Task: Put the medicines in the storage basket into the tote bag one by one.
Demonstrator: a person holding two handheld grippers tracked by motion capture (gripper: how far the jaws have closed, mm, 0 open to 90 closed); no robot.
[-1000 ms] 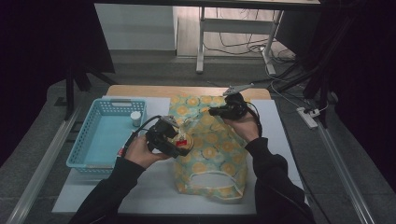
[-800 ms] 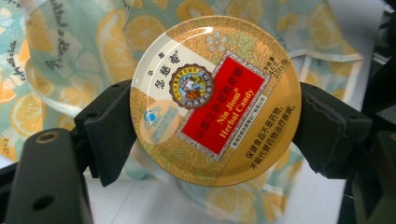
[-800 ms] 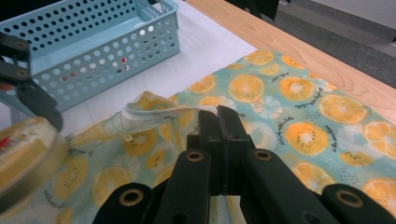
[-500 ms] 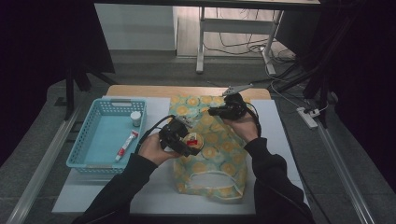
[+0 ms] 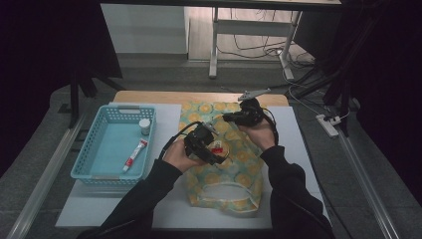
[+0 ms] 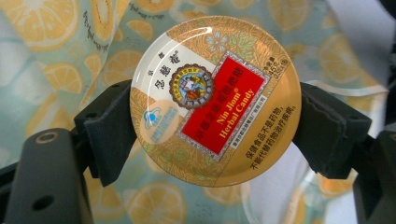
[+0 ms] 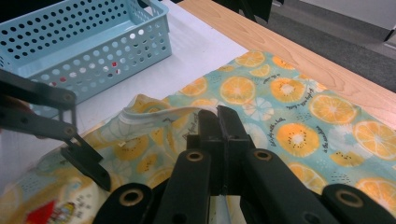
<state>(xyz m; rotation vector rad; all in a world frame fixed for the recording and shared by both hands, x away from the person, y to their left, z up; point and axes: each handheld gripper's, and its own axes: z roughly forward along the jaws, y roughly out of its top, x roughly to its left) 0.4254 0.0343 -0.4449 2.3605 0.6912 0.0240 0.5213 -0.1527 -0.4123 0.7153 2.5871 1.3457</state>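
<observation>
With the left gripper (image 5: 215,155) clamping the candy tin (image 6: 215,100) by its rim over the bag (image 5: 234,149), whose edge the right gripper (image 7: 218,122) pinched shut, the round tin risked slipping sideways.

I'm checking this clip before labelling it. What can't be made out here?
- Bag interior: high view, covered by its own cloth.
- Candy tin underside: left gripper view, faces away.
- Cloth edge pinched by the right gripper: jaws cover it.
- Tube and small jar in the basket: labels too small.
</observation>
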